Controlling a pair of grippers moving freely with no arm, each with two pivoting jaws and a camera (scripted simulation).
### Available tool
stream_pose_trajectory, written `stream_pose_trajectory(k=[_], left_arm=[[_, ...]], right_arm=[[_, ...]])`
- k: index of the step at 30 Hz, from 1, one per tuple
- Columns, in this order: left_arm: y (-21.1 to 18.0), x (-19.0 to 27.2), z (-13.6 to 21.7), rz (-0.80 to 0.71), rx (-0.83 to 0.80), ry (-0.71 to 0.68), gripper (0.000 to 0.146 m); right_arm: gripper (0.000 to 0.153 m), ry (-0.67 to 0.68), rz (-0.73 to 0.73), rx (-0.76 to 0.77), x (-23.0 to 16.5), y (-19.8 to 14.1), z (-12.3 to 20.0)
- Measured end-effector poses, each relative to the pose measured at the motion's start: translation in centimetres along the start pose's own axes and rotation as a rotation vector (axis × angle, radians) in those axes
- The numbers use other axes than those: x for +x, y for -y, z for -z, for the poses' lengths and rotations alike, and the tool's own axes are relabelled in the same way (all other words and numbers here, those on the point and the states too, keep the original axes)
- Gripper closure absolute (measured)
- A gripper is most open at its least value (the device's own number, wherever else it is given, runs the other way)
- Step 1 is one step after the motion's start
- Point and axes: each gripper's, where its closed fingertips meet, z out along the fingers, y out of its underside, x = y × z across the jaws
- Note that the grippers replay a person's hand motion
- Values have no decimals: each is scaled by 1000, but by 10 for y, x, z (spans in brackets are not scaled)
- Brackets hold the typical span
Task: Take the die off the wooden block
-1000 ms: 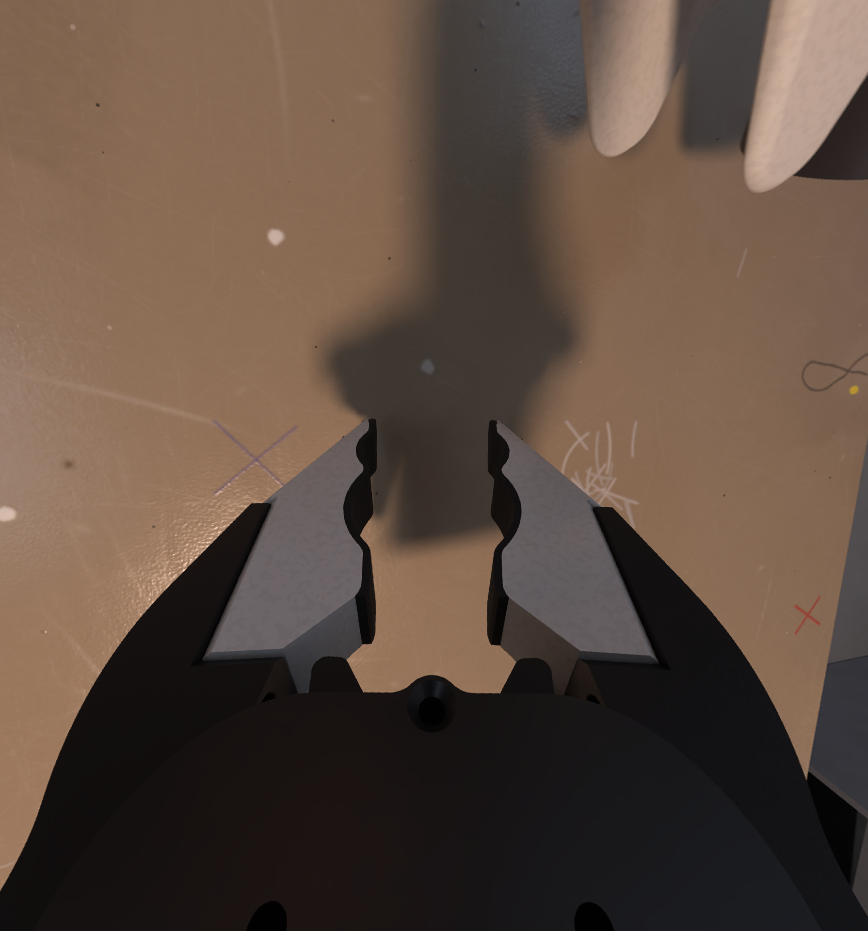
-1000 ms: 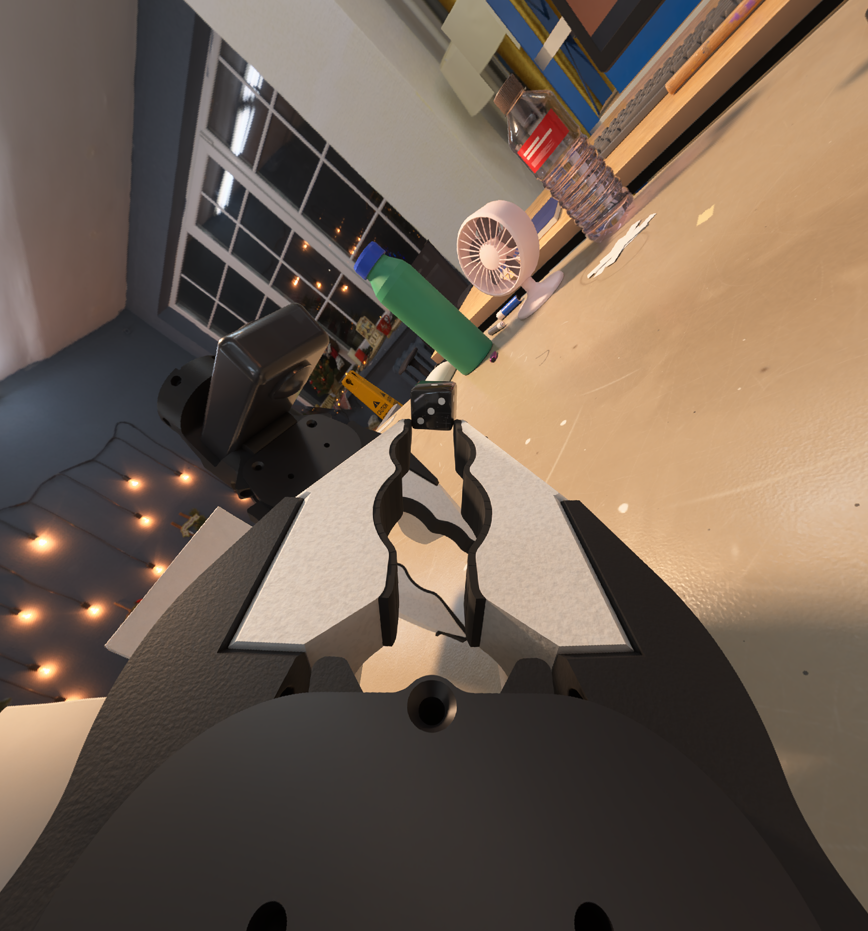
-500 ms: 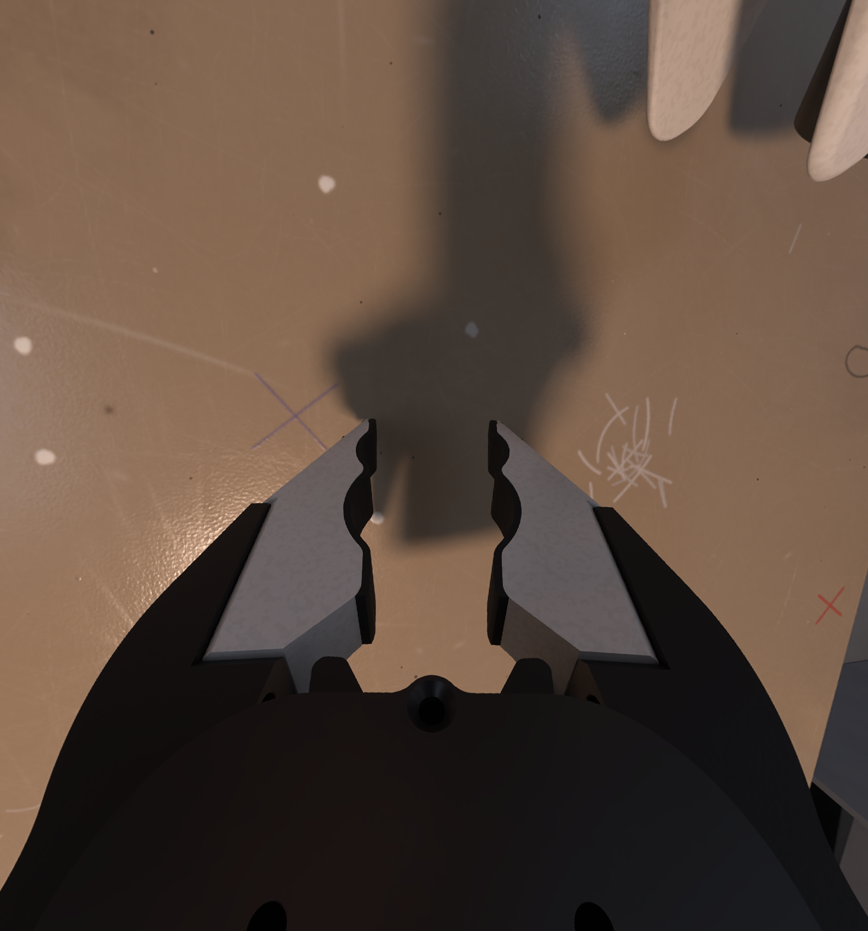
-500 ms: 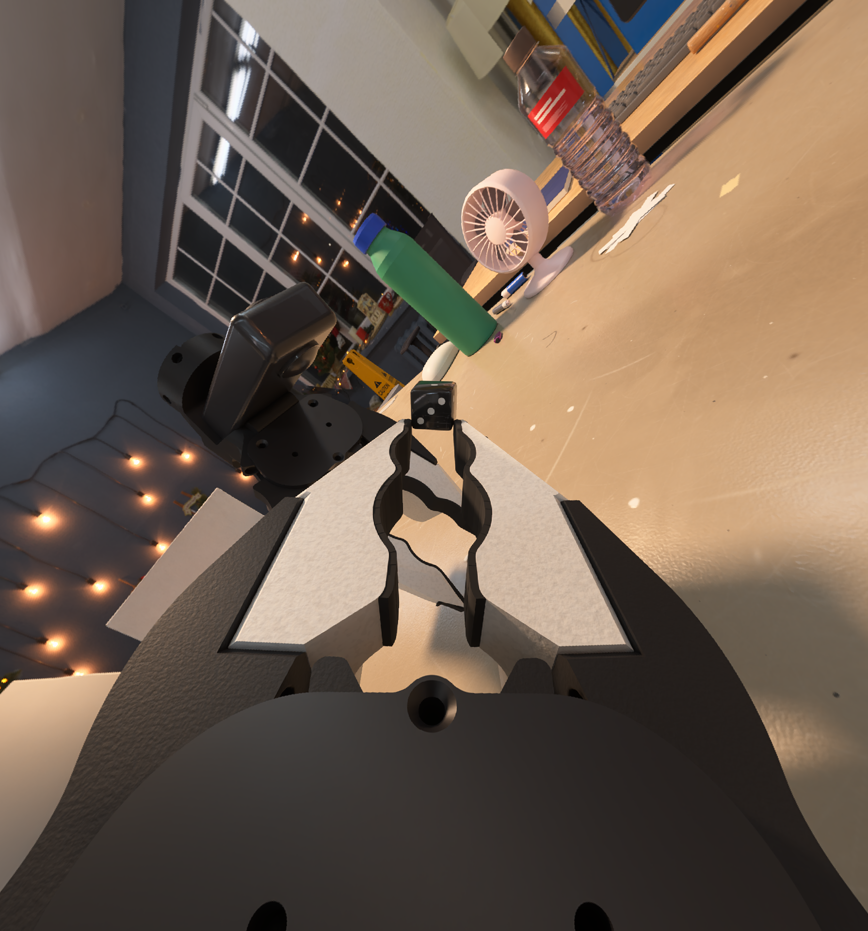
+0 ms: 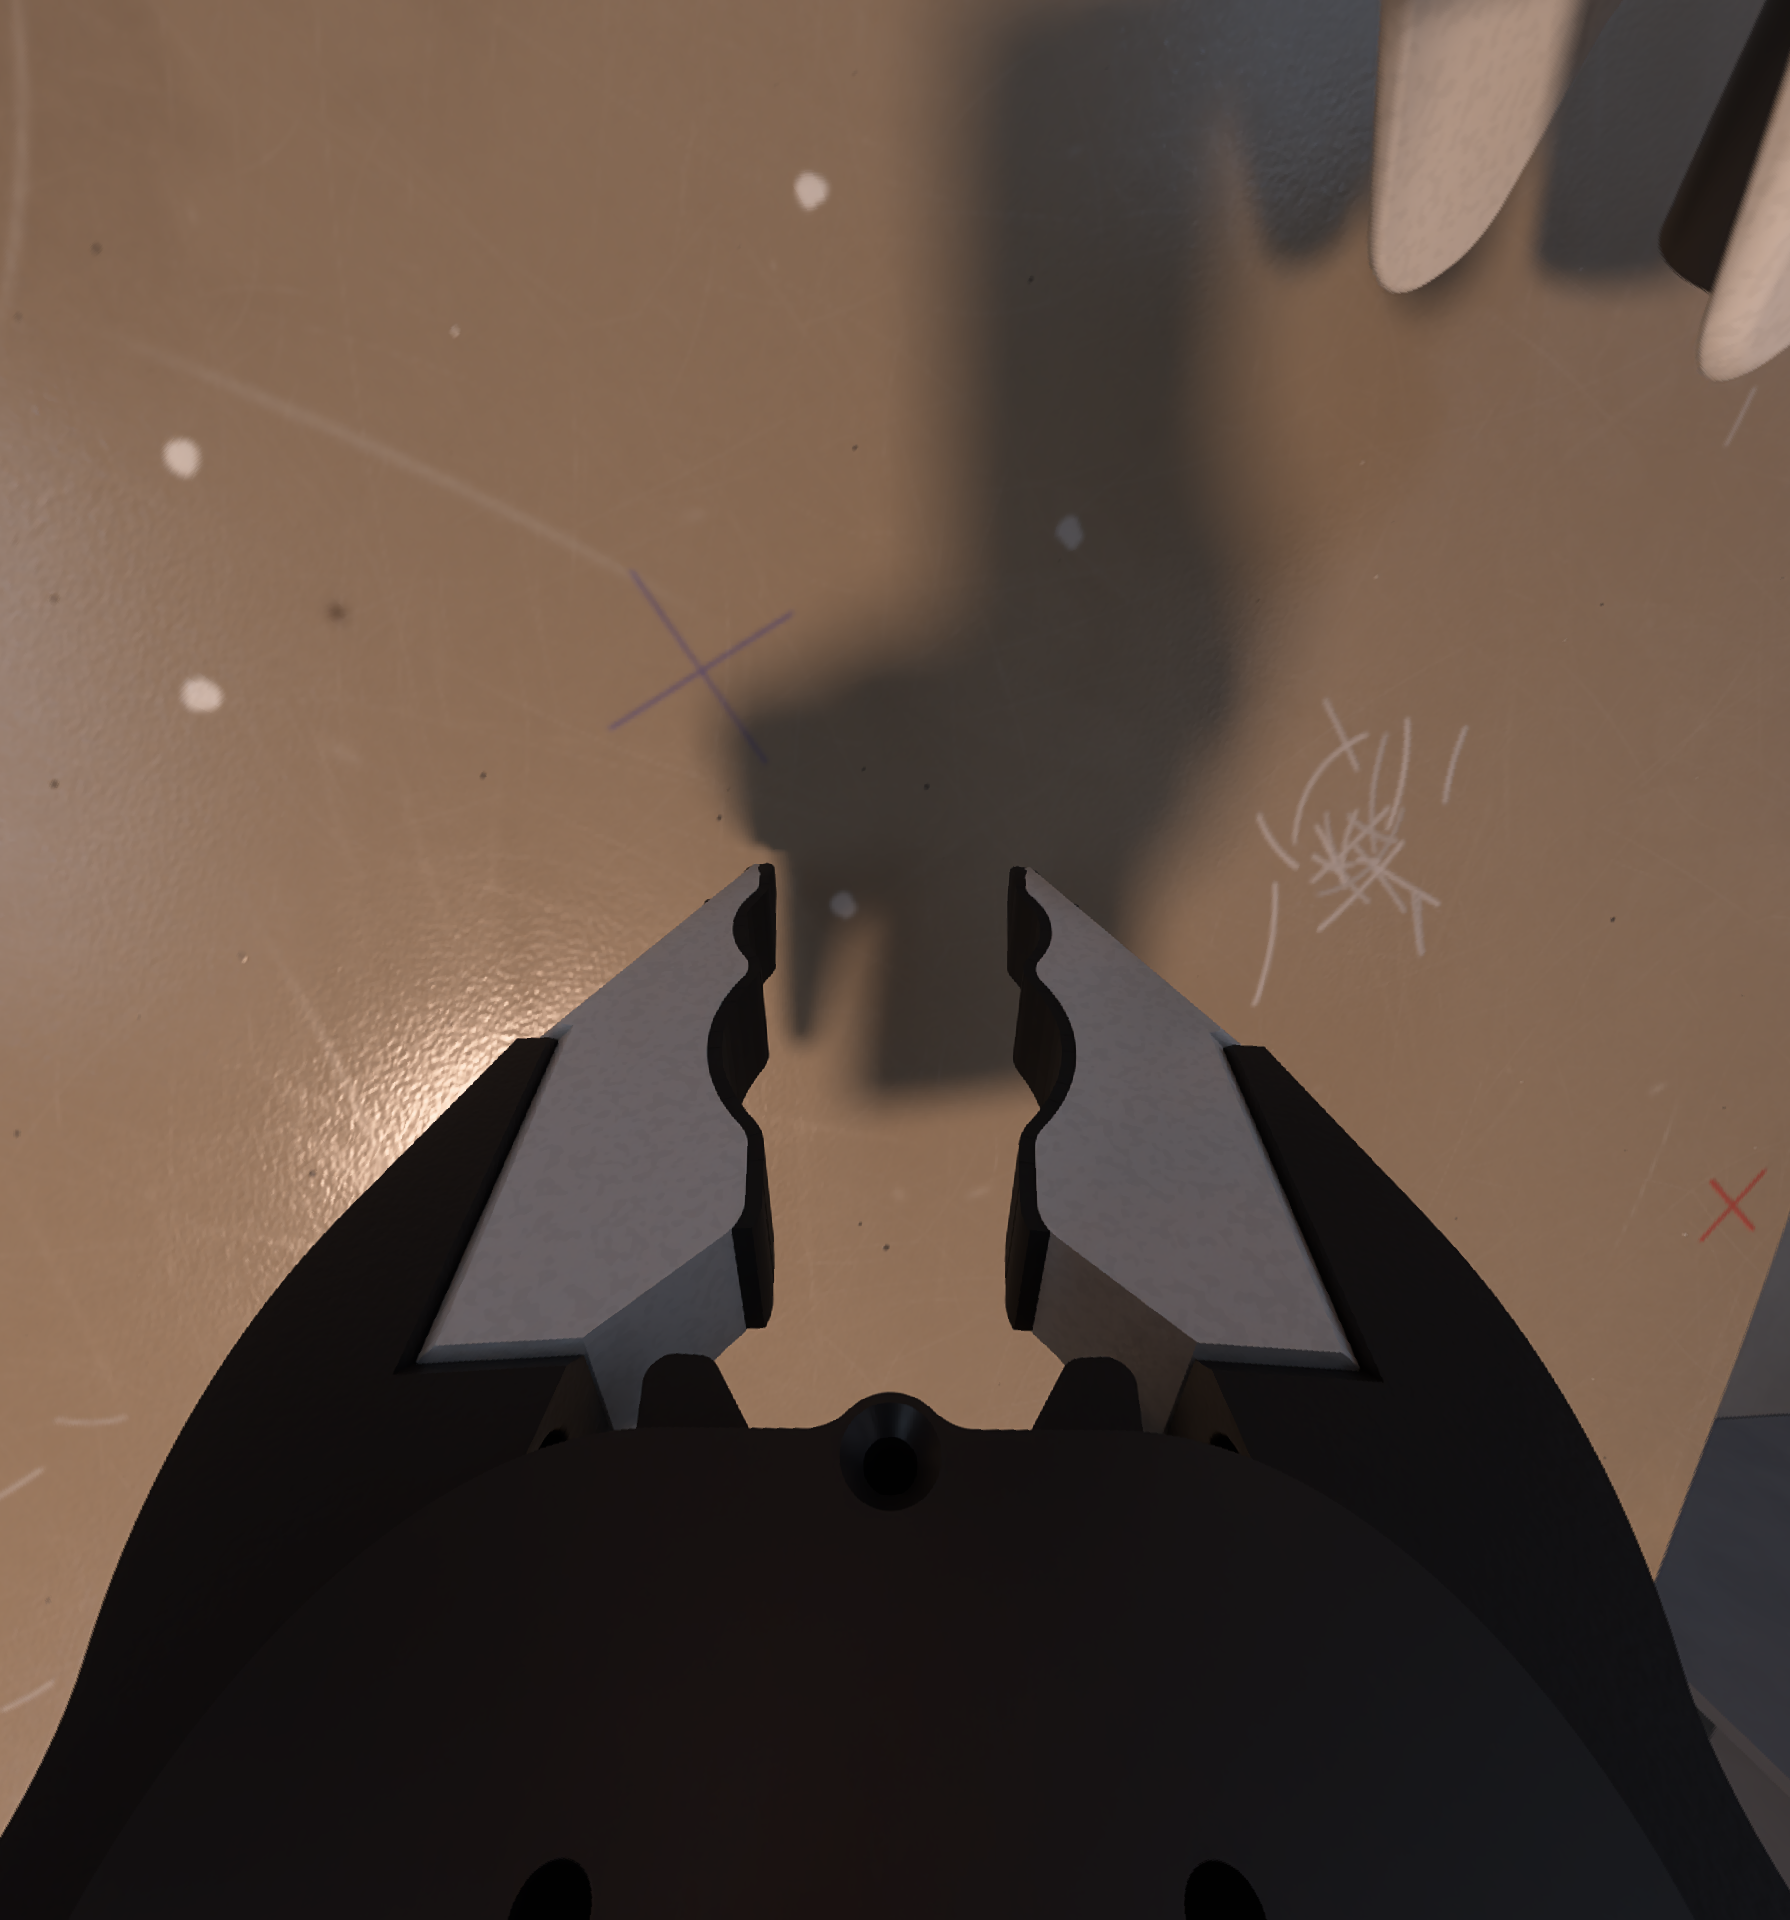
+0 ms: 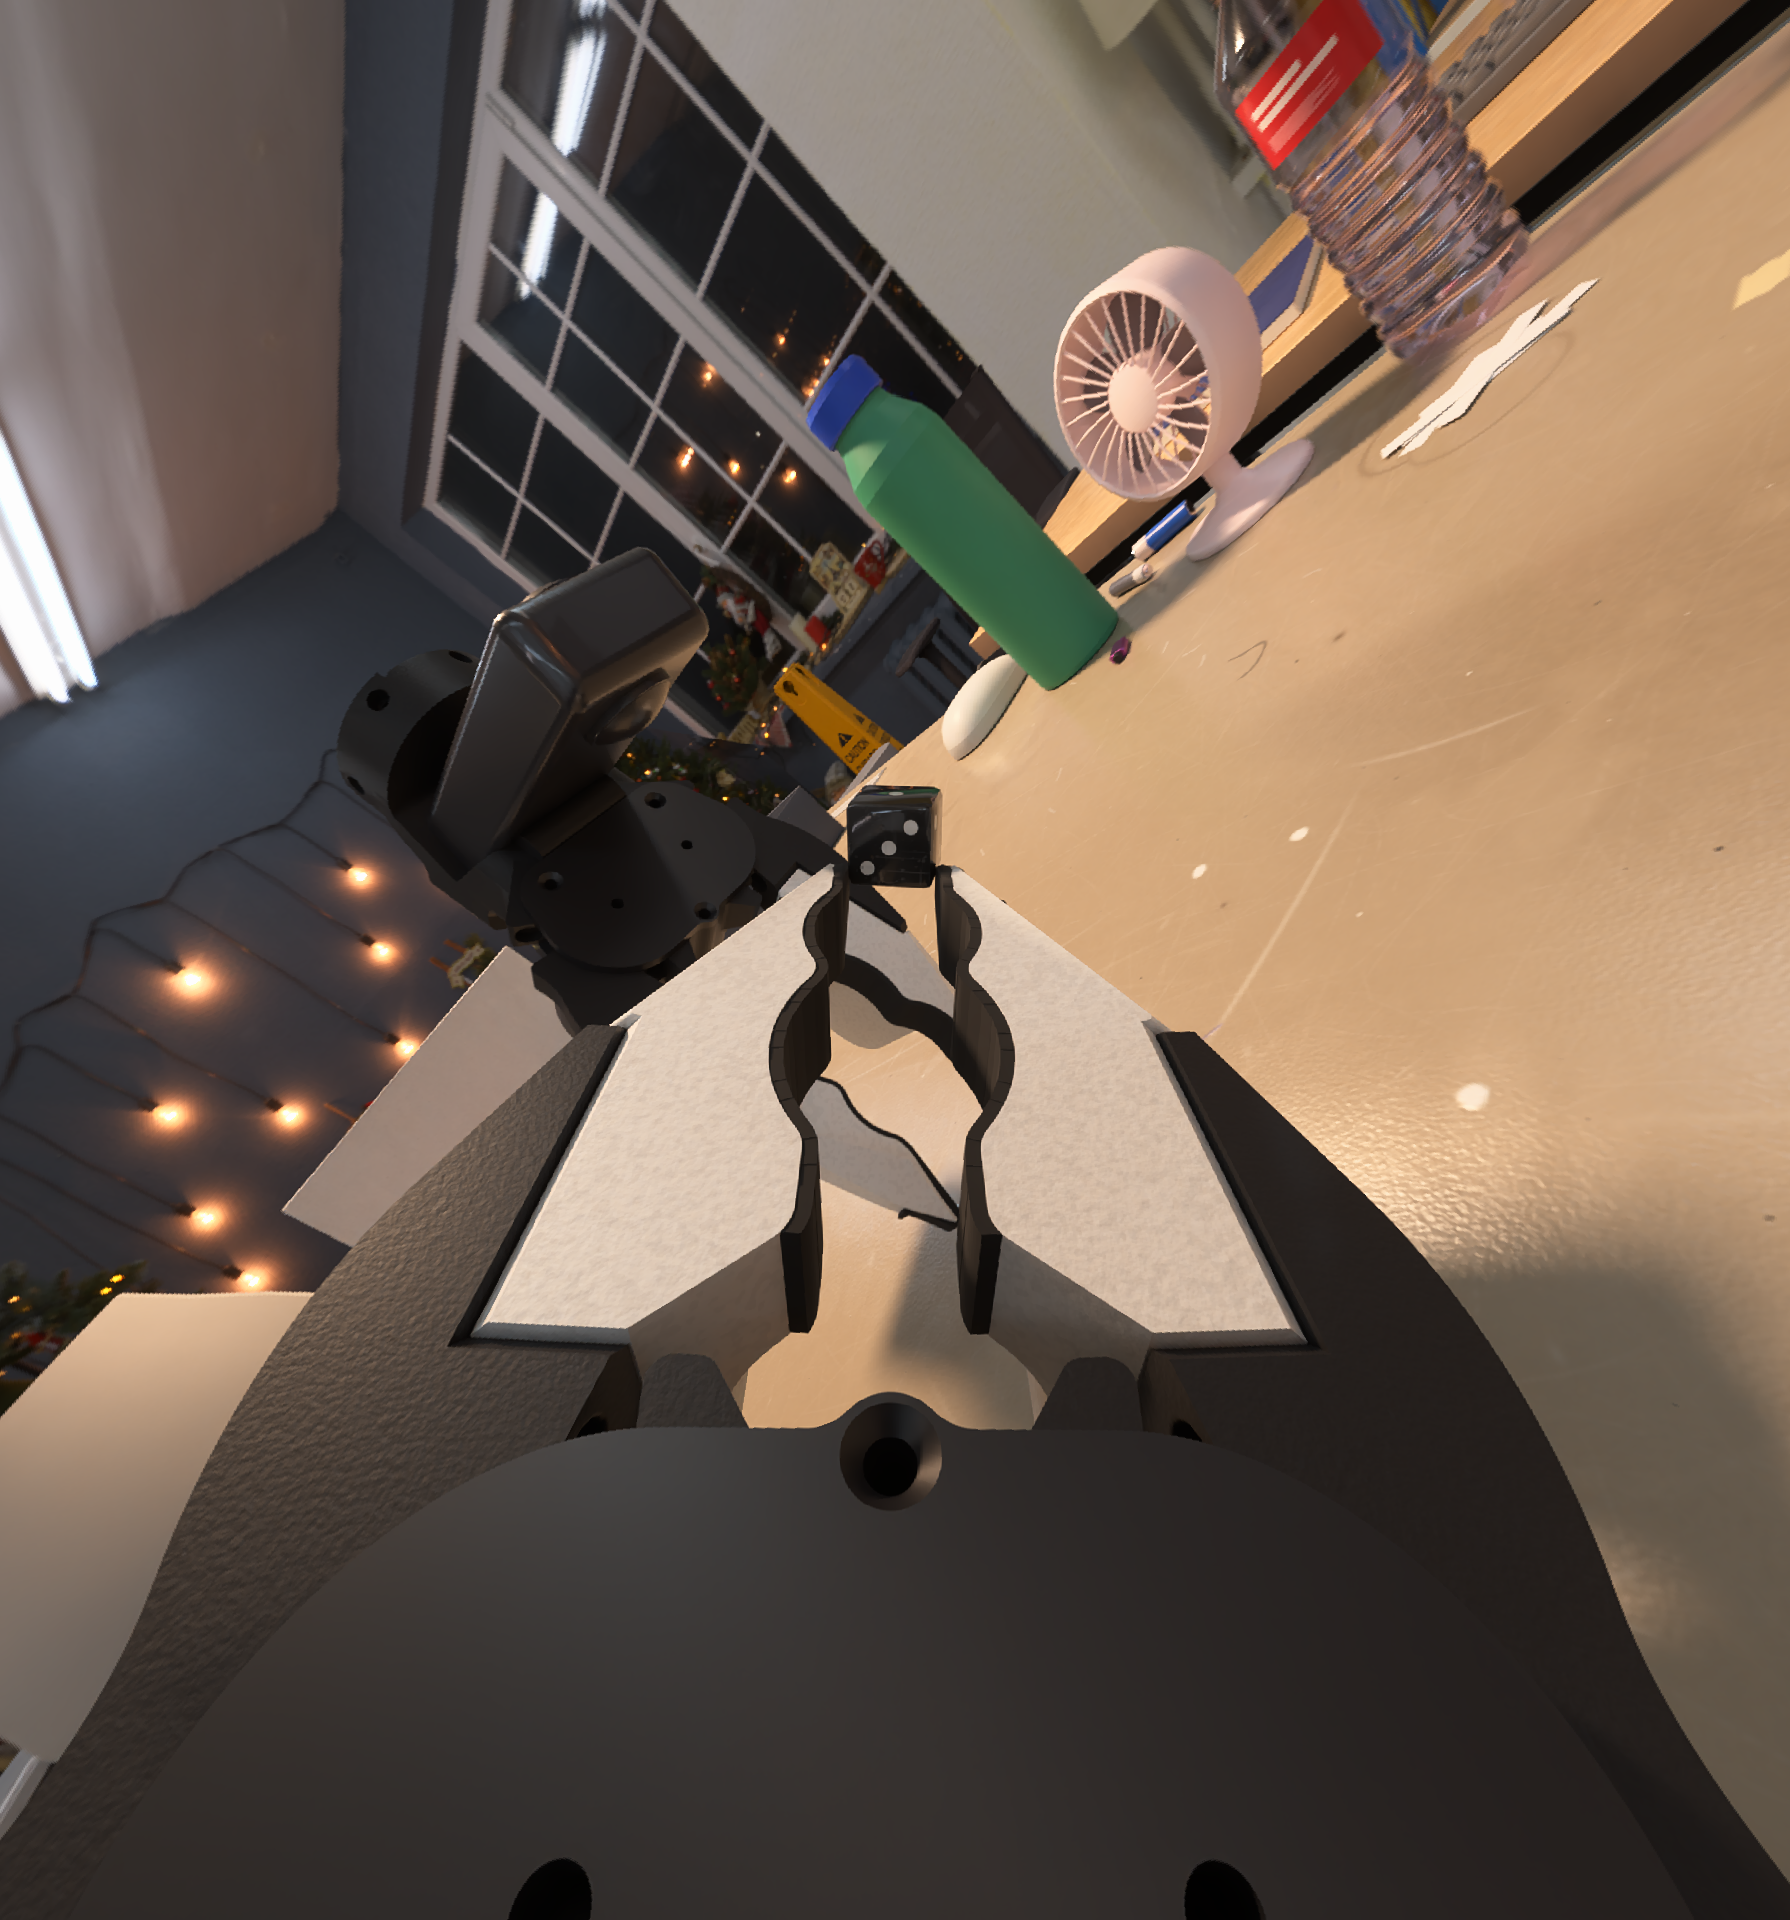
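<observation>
In the right wrist view my right gripper (image 6: 891, 878) is shut on a black die (image 6: 893, 836) with white pips, pinched at the fingertips and held above the tan table (image 6: 1493, 935). The wooden block is not in view. My left gripper (image 5: 889, 883) is open and empty, pointing down at the table (image 5: 351, 831) from above. The right gripper's pale fingers (image 5: 1442, 145) show at the top right of the left wrist view. The left gripper's dark body (image 6: 579, 769) shows to the left of the die in the right wrist view.
A green bottle with a blue cap (image 6: 964, 530), a pink desk fan (image 6: 1161, 384), a clear plastic bottle (image 6: 1390, 197) and a white mouse-like object (image 6: 979, 701) stand farther along the table. The table edge (image 5: 1753, 1299) runs at the right of the left wrist view.
The left gripper has drifted over the table, so the marks under it slid right and up. The right gripper still holds the die and has tilted slightly; the far objects shifted up and right.
</observation>
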Motion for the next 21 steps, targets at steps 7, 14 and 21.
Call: stream_pose_trajectory(k=[7,14,21], left_arm=[[-15,-8,5,20,-26,21,103],[-25,-11,7,-12,-59,29,103],[-32,-10,8,-48,-109,39,101]], right_arm=[[136,26,-5,-37,-6,-9,-8],[136,42,-64,-69,-3,-17,-11],[136,44,-101,-93,-1,-21,-14]])
